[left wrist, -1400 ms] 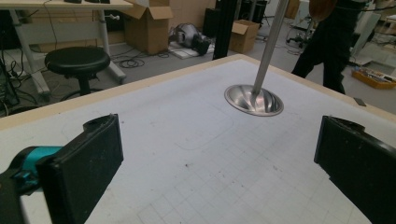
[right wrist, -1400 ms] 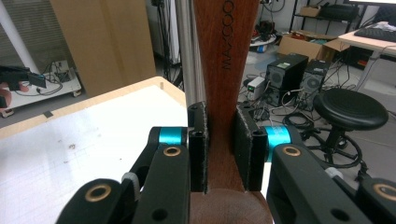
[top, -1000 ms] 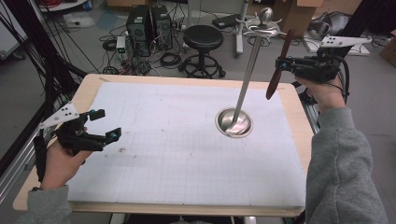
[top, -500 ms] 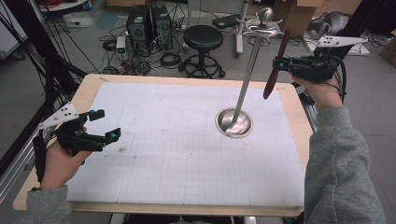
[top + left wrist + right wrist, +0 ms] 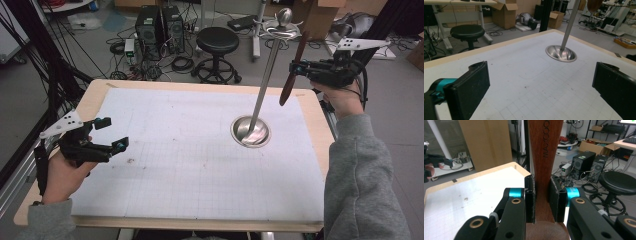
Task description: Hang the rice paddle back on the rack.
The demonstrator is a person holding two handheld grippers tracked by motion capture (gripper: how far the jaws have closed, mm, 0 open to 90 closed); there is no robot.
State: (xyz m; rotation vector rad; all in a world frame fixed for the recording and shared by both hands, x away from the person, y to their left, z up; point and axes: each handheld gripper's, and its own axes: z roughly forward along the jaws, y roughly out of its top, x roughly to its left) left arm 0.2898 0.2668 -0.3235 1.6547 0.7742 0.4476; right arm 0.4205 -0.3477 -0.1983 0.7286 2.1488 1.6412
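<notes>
A metal stand (image 5: 264,82) rises from a round steel base (image 5: 250,132) right of the table's middle, leaning toward the far edge, with a knob and hooks at its top. My right gripper (image 5: 296,69) hovers over the far right corner, shut on a brown wooden utensil (image 5: 291,76) that hangs tilted just right of the rod. In the right gripper view the pads (image 5: 530,198) press on the utensil's narrow handle (image 5: 544,157). My left gripper (image 5: 112,133) rests low at the table's left side, open with nothing between its fingers. The base (image 5: 561,53) lies ahead of it.
A white gridded mat (image 5: 190,165) covers the wooden table (image 5: 95,97). Beyond the far edge stand a black stool (image 5: 217,40), computer towers (image 5: 160,25) and tangled cables on the floor. Cardboard boxes (image 5: 504,12) sit further back.
</notes>
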